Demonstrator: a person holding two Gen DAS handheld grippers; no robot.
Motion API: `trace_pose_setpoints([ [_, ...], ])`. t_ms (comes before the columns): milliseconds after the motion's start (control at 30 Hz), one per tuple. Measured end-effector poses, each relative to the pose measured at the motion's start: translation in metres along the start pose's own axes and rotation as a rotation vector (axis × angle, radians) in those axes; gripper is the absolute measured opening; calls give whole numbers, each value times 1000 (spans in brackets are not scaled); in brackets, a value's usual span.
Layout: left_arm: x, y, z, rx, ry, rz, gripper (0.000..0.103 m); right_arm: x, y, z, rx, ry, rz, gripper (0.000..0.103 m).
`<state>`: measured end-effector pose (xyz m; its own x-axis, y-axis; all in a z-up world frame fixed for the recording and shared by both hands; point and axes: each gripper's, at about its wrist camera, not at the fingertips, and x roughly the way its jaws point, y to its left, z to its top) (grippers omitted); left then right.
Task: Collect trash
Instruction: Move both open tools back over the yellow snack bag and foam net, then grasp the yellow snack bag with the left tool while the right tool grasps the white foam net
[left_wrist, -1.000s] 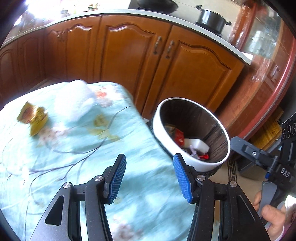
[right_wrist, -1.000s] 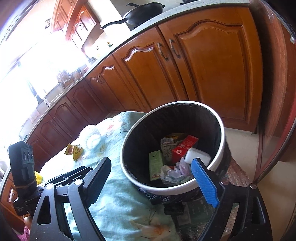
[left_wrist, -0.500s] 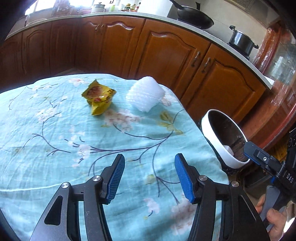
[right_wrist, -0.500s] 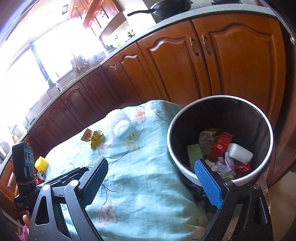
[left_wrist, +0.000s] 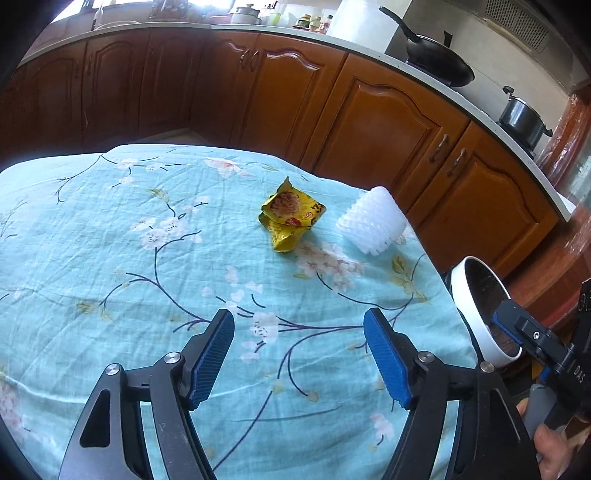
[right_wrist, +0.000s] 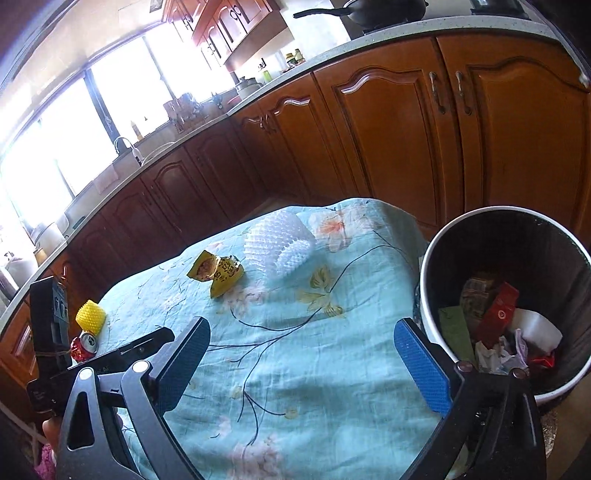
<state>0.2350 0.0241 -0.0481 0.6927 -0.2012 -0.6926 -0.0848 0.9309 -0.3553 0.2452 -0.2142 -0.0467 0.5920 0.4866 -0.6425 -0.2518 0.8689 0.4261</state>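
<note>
The crumpled yellow snack wrapper (left_wrist: 290, 214) lies uncollected on the floral teal-clothed table (left_wrist: 110, 258), beside a white foam net sleeve (left_wrist: 371, 225). The white-rimmed trash bin (right_wrist: 506, 295) already holds litter. Left claw (left_wrist: 299, 358) and right claw (right_wrist: 303, 362): released, empty.

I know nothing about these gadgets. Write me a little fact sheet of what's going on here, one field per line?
Setting: kitchen, table covered with a teal floral cloth
Left gripper: open, empty, above the cloth
Right gripper: open, empty, near the bin
Trash on table: yellow wrapper, crumpled; white foam net beside it; yellow foam net and red can at the far-left edge in the right wrist view
Bin: white-rimmed, beside the table, already holds cartons and paper
Task status: four pieces not yet collected
</note>
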Motion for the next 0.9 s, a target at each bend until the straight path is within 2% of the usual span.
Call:
trace_pose_setpoints([
  [400, 37, 5, 33, 12, 9, 34, 78, 62, 5, 32, 43, 75, 29, 101],
  [700, 72, -1, 66, 45, -5, 43, 78, 108, -9, 64, 118, 107, 91, 100],
  [800, 88, -3, 72, 58, 2, 41, 78, 122, -11, 69, 133, 125, 102, 98],
  [900, 101, -4, 74, 70, 2, 53, 77, 135, -13, 69, 142, 150, 111, 87],
])
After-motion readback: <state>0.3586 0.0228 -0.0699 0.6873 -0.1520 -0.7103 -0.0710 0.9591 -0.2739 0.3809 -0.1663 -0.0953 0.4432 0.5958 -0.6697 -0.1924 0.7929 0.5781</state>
